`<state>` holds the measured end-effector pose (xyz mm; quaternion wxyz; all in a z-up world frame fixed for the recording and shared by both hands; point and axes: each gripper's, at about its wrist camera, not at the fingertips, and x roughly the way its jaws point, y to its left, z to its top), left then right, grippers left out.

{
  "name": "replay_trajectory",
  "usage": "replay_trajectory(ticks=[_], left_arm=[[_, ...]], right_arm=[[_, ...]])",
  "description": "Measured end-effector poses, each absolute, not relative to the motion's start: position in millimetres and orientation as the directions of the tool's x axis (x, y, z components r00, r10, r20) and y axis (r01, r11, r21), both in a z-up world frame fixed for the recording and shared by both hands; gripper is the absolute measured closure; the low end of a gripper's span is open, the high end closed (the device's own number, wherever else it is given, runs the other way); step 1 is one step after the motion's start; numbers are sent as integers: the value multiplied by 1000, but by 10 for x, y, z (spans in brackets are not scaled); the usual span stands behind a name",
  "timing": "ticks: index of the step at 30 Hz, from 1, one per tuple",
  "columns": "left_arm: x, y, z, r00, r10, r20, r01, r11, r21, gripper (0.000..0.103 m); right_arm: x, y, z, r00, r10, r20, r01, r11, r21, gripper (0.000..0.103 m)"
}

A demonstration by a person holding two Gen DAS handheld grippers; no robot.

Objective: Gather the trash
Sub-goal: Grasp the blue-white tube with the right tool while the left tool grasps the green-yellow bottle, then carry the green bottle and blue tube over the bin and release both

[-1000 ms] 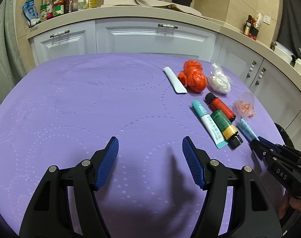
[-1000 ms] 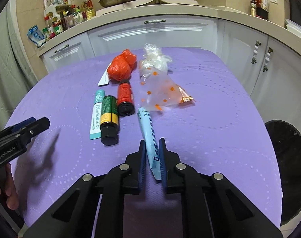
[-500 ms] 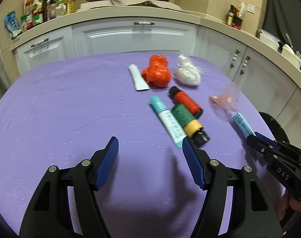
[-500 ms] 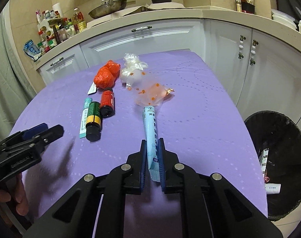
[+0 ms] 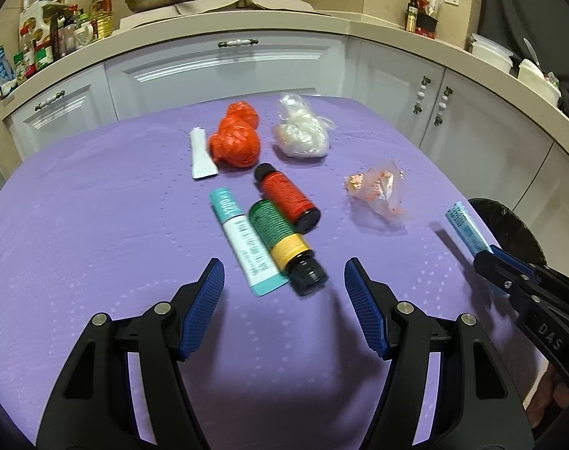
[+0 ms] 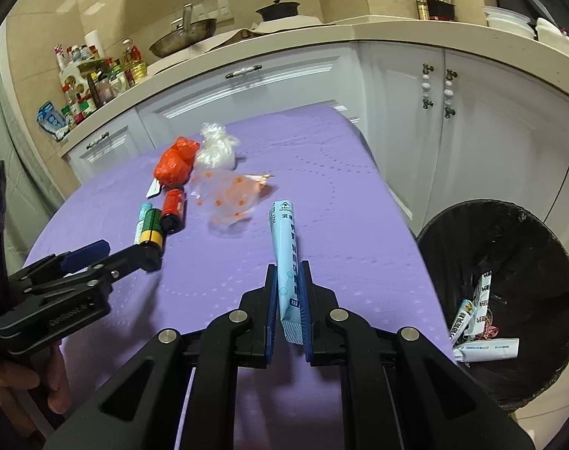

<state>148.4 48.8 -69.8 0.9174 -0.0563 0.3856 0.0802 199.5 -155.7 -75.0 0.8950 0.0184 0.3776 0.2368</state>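
Between right fingers (image 6: 287,302): blue sachet (image 6: 286,247), tail hidden | left fingers (image 5: 284,300): wide, empty

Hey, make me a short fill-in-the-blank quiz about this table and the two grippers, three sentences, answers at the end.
1. The right gripper is shut on a light ____ tube.
2. The left gripper is ____, with nothing between its jaws.
3. Beside the purple table stands a black ____ that already holds some wrappers.

Missing words: blue; open; trash bin
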Motion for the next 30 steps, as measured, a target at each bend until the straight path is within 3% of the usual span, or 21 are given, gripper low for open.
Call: replay_trajectory(ticks=[3, 5, 17, 30], left_arm=[[1572, 432, -743, 679, 115, -725, -192, 981, -24, 42], [1631, 408, -779, 666, 117, -737, -193, 981, -18, 51], [1695, 473, -836, 638, 106, -763, -197, 980, -28, 80], [1445, 499, -670, 689, 78, -721, -173, 983, -60, 80]], right_arm=[[2019, -1603, -762, 601, 442, -665, -407, 886, 222, 91], [2032, -1627, -769, 601, 445, -664, -405, 886, 227, 91], [2072, -1679, -799, 596, 448, -667, -397, 886, 241, 91], [1981, -1669, -730, 617, 441, -652, -394, 890, 228, 91]])
